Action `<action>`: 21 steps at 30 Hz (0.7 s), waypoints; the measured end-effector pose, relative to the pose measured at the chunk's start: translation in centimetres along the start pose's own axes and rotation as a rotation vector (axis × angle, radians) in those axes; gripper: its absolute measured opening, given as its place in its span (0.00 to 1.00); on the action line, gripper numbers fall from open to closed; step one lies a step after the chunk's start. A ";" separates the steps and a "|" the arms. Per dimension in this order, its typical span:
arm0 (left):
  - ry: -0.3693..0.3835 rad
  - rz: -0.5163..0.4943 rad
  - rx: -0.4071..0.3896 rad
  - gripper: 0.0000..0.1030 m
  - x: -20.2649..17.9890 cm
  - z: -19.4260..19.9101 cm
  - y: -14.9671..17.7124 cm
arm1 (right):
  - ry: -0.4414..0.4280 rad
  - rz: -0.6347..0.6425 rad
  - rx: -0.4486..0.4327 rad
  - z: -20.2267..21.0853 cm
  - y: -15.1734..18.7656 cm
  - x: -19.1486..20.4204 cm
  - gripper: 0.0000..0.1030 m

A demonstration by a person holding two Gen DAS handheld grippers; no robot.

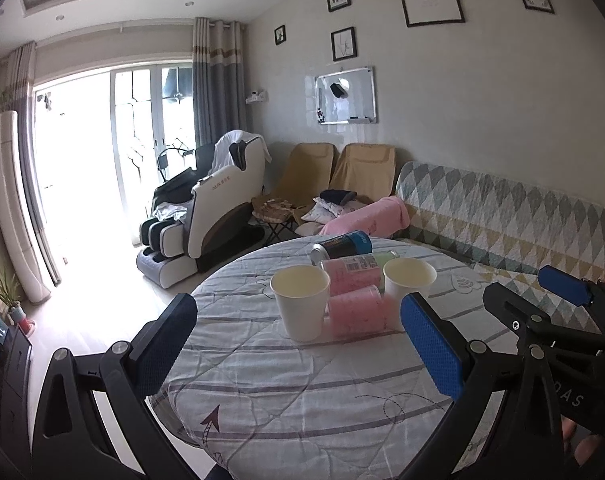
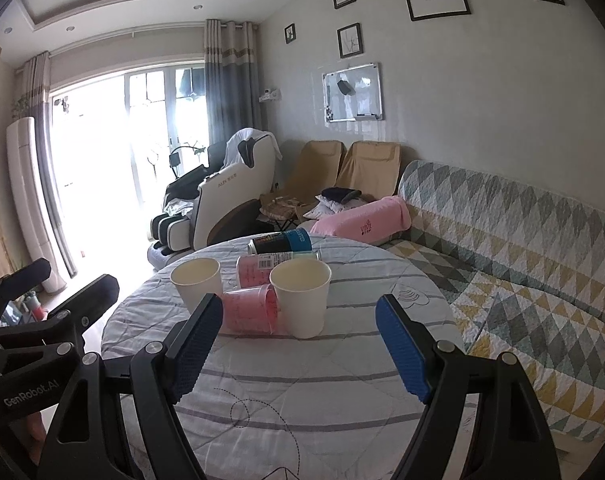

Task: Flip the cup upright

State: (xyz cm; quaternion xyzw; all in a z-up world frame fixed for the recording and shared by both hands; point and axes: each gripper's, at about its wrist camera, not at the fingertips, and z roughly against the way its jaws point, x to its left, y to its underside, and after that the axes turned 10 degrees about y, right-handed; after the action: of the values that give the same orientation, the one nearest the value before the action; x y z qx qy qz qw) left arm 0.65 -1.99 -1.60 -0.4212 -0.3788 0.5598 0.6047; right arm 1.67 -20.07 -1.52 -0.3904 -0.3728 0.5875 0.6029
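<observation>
Two white paper cups stand upright on the round table: one on the left (image 1: 300, 304) (image 2: 196, 282) and one on the right (image 1: 408, 282) (image 2: 300, 296). Between them a pink translucent cup (image 1: 356, 312) (image 2: 248, 310) lies on its side, with a second pink cup (image 1: 352, 270) (image 2: 256, 270) lying behind it. My left gripper (image 1: 298, 356) is open and empty, short of the cups. My right gripper (image 2: 300, 354) is open and empty, just in front of the right white cup; it also shows in the left wrist view (image 1: 494, 300).
A dark can with a blue band (image 1: 342, 246) (image 2: 280, 242) lies on its side at the table's far edge. The table (image 1: 282, 392) has a striped quilted cover. A patterned sofa (image 2: 522, 260) runs along the right. A massage chair (image 1: 206, 216) stands beyond the table.
</observation>
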 end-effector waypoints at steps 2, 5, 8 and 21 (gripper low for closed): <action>-0.002 -0.005 0.003 1.00 -0.1 -0.2 0.1 | -0.001 0.001 0.007 -0.2 0.1 -0.1 0.78; -0.006 -0.007 0.006 1.00 -0.2 -0.4 0.2 | 0.002 0.005 0.008 -0.5 0.1 -0.1 0.78; -0.008 -0.009 0.004 1.00 -0.2 -0.5 0.2 | 0.002 0.006 0.010 -0.6 0.1 -0.2 0.78; -0.015 -0.013 -0.001 1.00 -0.1 -1.0 0.3 | 0.000 0.005 0.008 -0.7 0.0 -0.3 0.78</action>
State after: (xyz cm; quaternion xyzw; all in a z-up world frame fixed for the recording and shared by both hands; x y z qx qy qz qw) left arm 1.46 -2.19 -2.25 -0.4151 -0.3863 0.5588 0.6052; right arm 2.28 -20.37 -1.80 -0.3891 -0.3696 0.5902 0.6030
